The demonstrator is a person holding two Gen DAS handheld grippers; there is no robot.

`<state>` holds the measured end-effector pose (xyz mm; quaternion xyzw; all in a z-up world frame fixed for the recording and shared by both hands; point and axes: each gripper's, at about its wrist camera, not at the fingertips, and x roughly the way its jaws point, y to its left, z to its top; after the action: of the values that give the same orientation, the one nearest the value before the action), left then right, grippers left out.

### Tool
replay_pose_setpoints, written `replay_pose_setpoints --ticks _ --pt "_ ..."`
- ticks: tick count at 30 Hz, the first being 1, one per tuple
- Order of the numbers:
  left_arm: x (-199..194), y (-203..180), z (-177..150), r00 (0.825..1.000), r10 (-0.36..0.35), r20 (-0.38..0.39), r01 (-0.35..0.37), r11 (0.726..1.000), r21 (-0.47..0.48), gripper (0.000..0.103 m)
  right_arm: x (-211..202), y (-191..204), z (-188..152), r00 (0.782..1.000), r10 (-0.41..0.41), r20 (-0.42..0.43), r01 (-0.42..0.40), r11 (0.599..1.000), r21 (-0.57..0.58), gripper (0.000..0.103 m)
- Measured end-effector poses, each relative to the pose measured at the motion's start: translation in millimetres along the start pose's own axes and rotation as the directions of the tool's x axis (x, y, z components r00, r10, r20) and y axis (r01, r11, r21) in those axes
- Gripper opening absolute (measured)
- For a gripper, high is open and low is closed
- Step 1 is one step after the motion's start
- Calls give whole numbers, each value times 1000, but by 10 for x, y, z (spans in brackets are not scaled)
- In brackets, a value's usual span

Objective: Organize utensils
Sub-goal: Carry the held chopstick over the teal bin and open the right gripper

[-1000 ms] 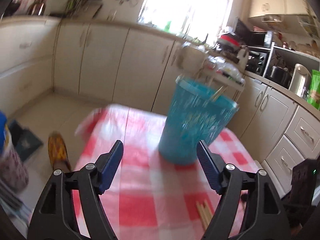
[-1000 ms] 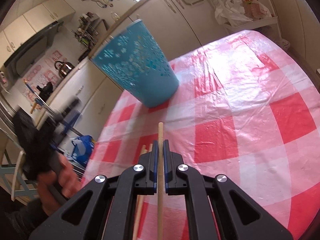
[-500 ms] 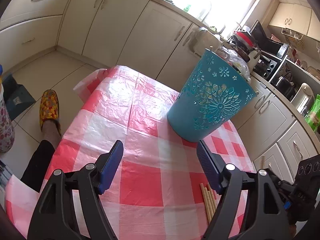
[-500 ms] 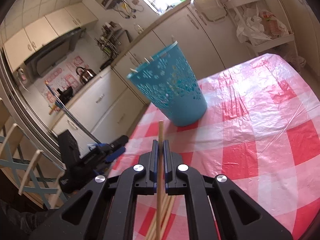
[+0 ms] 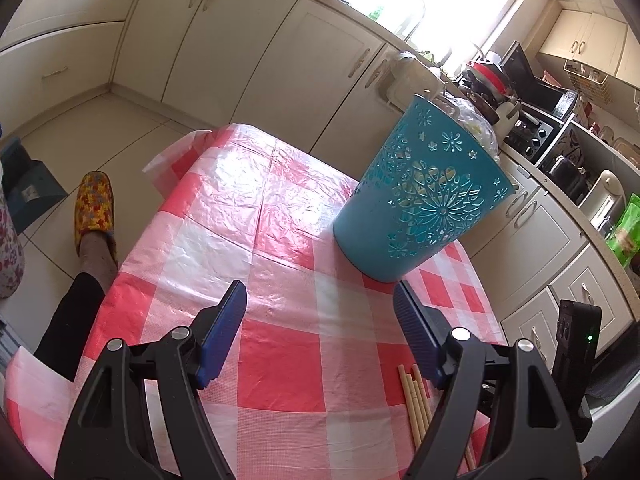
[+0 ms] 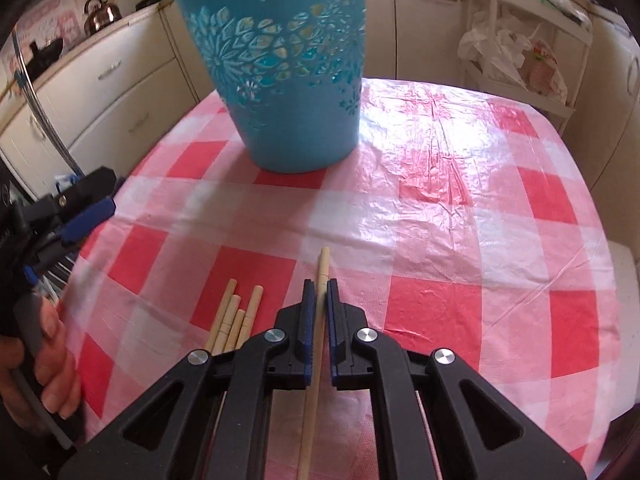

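Wooden chopstick [image 6: 318,320] clamped in right gripper [image 6: 319,286], teal cutout basket [image 6: 280,60] ahead, loose chopsticks [image 6: 234,320] just left (four visible), left gripper [image 5: 320,304] spread wide, holding nothing

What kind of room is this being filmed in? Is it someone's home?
Most likely a home kitchen: cream cabinets line the walls, a kettle sits on the counter, and a toaster oven stands near the window. The work happens on a checked tablecloth.
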<state>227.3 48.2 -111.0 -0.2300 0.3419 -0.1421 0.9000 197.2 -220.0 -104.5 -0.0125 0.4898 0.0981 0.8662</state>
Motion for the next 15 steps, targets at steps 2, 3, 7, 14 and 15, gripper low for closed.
replay_pose_setpoints --ticks 2,3,7,14,15 --pt "-4 9 -1 1000 -2 1 2 1000 -5 72 4 65 -2 999 -32 -12 32 998 -49 8" --pt "-6 13 0 1000 -3 2 3 1000 -7 72 3 91 -13 999 -46 -11 45 996 -71 8" --pt "7 37 1 1000 -3 -3 3 1000 -15 72 -30 115 -36 999 -52 2 52 996 -74 5" --pt "34 18 6 1000 -7 -15 7 1000 -9 72 -1169 -144 484 917 204 343 -249 964 94 6" --pt "33 18 6 1000 -7 -15 7 1000 -9 72 -1355 -165 617 889 226 399 -282 956 87 6"
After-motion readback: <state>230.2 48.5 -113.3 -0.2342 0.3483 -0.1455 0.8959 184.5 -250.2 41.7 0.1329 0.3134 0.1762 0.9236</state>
